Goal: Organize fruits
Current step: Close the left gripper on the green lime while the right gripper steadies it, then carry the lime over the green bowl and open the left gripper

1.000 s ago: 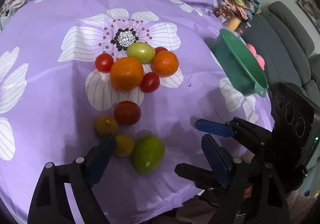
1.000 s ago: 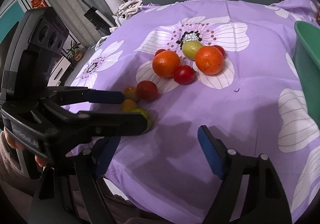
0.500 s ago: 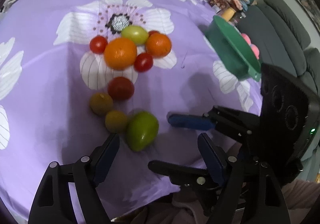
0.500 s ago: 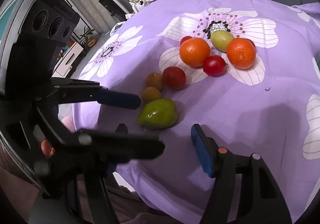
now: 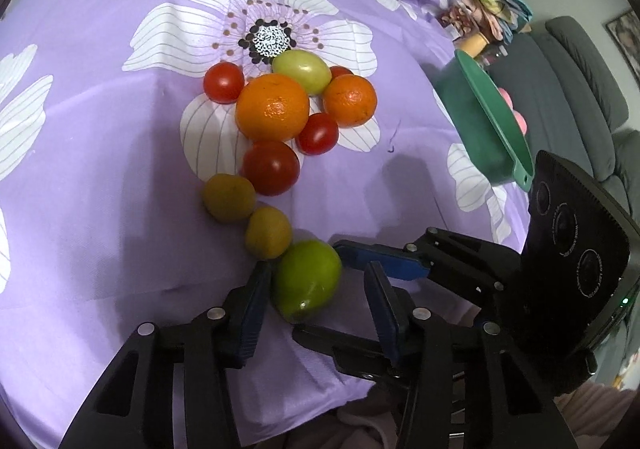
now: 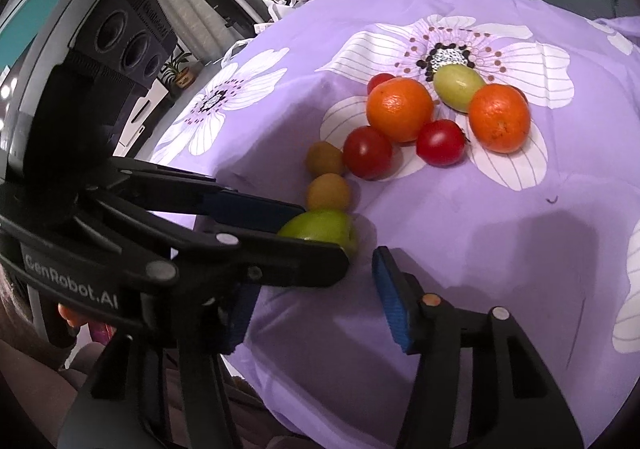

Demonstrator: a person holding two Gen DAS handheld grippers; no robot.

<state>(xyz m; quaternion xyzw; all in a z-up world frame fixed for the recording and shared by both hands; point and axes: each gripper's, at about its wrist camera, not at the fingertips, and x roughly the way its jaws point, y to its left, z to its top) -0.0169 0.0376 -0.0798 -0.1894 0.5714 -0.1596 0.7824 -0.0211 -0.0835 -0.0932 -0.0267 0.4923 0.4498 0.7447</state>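
Since a second ago both my claws have come in on the near green fruit (image 5: 306,279), and both have been narrowing their jaws; the fruit now sits much closer to my left gripper (image 5: 316,299) than it did.

The fruit is egg-shaped, with its long axis running from the near left of the cloth up toward the far right in the left wrist view, the narrower tip toward me. It lies on the purple flowered cloth (image 5: 100,61), at the near end of a line of fruit, touching a small yellow-orange fruit (image 5: 268,233) just beyond it.

My left gripper straddles it: the left pad is against or just beside its left flank, while a clear gap shows between its right flank and the right pad, so this claw is still open around the fruit, not clamped.

My right gripper (image 6: 316,293) comes in from the right, angled down; in the left wrist view one blue finger (image 5: 380,259) reaches the fruit's far right side. Its jaws are parted, and its other finger is hidden behind my left one, so I cannot tell that it presses.

Farther back two oranges (image 5: 272,107), red tomatoes (image 5: 270,168) and a second green fruit (image 5: 302,71) cluster on the white flower. A green bowl (image 5: 484,121) stands tilted at the cloth's right edge.
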